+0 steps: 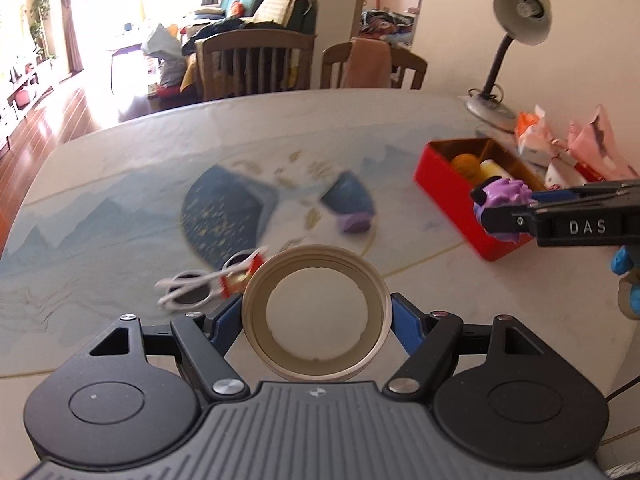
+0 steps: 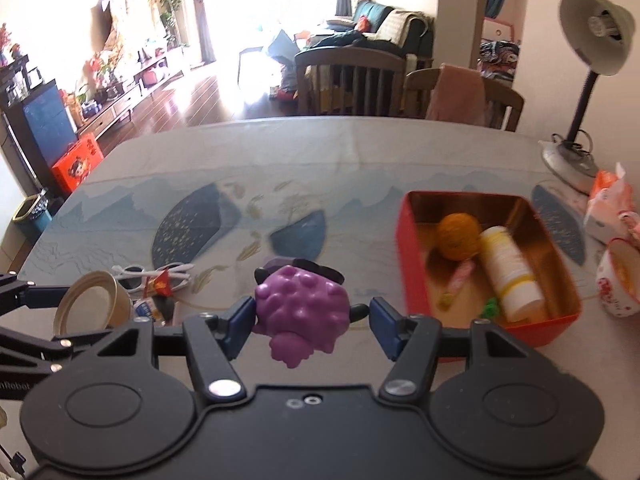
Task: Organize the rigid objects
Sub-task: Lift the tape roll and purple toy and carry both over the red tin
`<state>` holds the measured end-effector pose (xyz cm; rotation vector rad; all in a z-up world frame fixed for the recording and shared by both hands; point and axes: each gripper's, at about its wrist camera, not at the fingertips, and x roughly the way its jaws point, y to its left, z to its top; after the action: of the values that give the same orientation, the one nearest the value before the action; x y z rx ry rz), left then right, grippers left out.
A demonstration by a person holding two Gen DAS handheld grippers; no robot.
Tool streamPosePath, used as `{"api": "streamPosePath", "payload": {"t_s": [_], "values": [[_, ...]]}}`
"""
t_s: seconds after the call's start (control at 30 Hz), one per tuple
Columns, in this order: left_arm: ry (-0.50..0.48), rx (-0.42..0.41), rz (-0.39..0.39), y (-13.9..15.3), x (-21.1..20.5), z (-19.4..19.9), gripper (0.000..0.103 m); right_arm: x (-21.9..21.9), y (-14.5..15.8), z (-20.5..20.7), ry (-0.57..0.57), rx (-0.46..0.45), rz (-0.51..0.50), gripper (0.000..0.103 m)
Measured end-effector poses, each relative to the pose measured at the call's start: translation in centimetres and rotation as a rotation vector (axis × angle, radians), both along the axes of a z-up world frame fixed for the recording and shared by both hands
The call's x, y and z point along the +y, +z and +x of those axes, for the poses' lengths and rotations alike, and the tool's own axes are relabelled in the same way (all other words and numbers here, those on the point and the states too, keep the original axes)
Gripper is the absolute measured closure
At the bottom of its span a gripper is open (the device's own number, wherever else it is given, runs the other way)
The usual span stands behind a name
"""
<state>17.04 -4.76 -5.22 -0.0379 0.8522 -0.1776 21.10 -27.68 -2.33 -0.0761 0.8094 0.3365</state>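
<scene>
My left gripper (image 1: 316,320) is shut on a beige ring-shaped lid (image 1: 316,356), held upright between the blue pads above the table. In the right wrist view the same lid (image 2: 94,300) and left gripper (image 2: 74,316) show at the lower left. My right gripper (image 2: 312,318) is shut on a bumpy purple toy figure (image 2: 300,308); one pad presses its body, the other its black arm. From the left wrist view, the right gripper (image 1: 486,210) holds the toy (image 1: 506,194) over the near rim of the red box (image 1: 448,196).
The red box (image 2: 404,264) holds an orange ball (image 2: 458,240), a white bottle (image 2: 508,272) and small bits. White sunglasses with a red packet (image 1: 200,292) and a small purple object (image 1: 354,222) lie on the patterned mat. A desk lamp (image 2: 596,32), snack packets (image 1: 560,140) and a bowl (image 2: 620,280) stand at the right.
</scene>
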Motion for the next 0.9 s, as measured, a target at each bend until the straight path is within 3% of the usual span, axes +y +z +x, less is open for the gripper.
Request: {"api": "streamPosePath", "payload": {"t_s": [0.53,0.9], "values": [[-0.105,-0.059,0.018,4.2,-9.4,5.3,0.026,-8.6,2.5,2.6,-0.062,-0.066,0.023,0.041],[-0.178,-0.040,0.060,3.0,-16.7,9.0,0.026,-14.5,1.7,7.1,-0.098,-0.061,0.007,0.041]]}}
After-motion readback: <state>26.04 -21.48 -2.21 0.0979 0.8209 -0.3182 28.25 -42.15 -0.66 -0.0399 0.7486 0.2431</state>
